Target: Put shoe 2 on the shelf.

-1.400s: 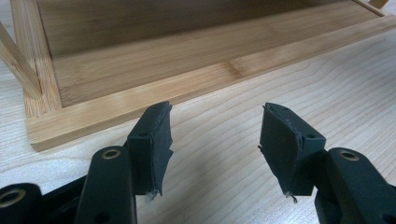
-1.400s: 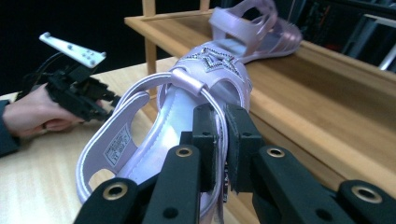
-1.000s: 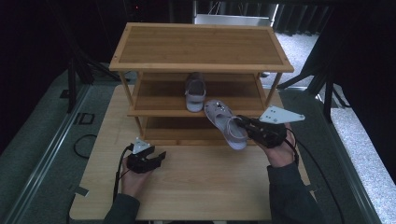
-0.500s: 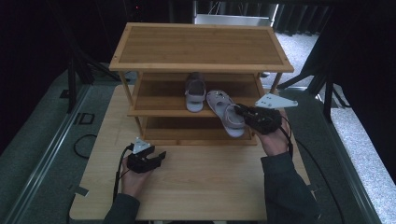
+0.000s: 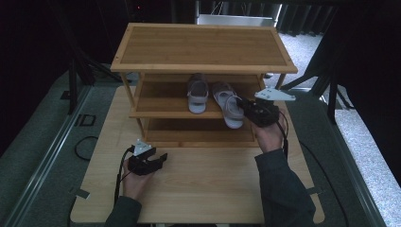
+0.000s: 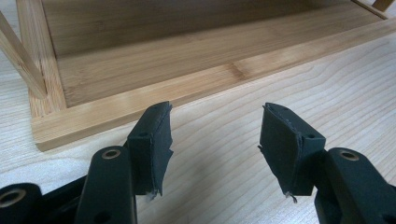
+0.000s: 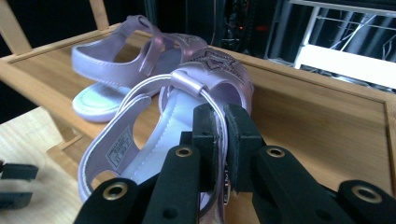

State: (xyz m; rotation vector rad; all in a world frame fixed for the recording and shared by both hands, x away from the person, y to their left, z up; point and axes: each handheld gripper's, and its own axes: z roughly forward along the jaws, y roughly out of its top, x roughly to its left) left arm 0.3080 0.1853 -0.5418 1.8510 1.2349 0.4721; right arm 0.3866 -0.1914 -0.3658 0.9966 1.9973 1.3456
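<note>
A three-tier bamboo shoe rack (image 5: 203,47) stands on the wooden table (image 5: 203,189). One lilac sandal (image 5: 197,93) lies on the middle shelf (image 5: 161,106). My right gripper (image 5: 247,108) is shut on the strap of a second lilac sandal (image 5: 228,106), which rests beside the first with its heel over the shelf's front edge. In the right gripper view the jaws (image 7: 220,140) pinch that sandal's (image 7: 177,116) thin strap, with the other sandal (image 7: 121,70) behind it. My left gripper (image 5: 158,161) lies open on the table before the rack; its fingertips (image 6: 154,135) are apart with nothing between them.
The bottom shelf (image 6: 187,60) of the rack lies just ahead of the left gripper. Dark stands and cables surround the table on grey floor. A black cable (image 5: 82,149) loops off the table's left edge.
My right gripper has carried the sandal from in front of the rack leftward and inward onto the middle shelf, next to the first sandal. The left gripper has stayed put.
</note>
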